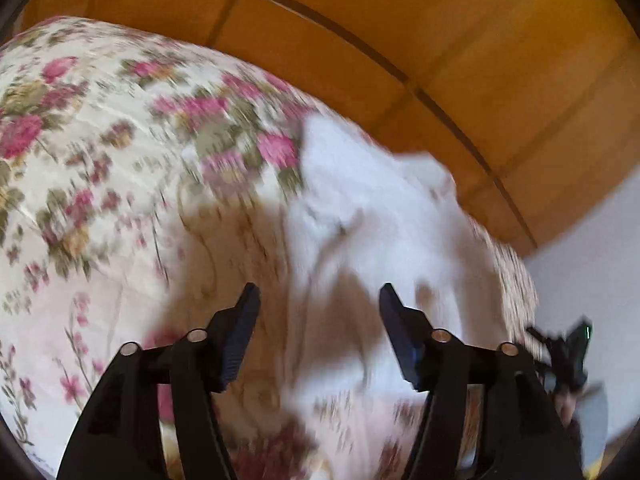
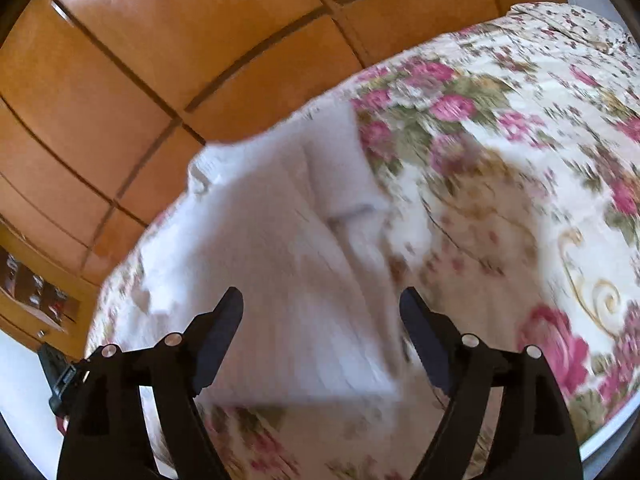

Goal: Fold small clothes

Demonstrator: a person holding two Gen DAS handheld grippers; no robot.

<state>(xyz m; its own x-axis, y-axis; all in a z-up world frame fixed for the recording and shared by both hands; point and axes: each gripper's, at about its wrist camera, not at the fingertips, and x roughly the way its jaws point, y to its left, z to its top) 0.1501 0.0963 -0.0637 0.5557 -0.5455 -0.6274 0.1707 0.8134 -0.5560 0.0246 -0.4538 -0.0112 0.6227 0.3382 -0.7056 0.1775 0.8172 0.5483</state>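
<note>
Lying rumpled on the rose-patterned cream bedspread [image 1: 100, 168], the small white knit garment [image 2: 280, 248] sits at 12 o'clock of both grippers. Left gripper [image 1: 320, 304] spread wide, empty above cloth. Right gripper [image 2: 322, 306] likewise wide, nothing held. Orange wooden wardrobe panels [image 2: 160, 60] behind. Frames blurred.
</note>
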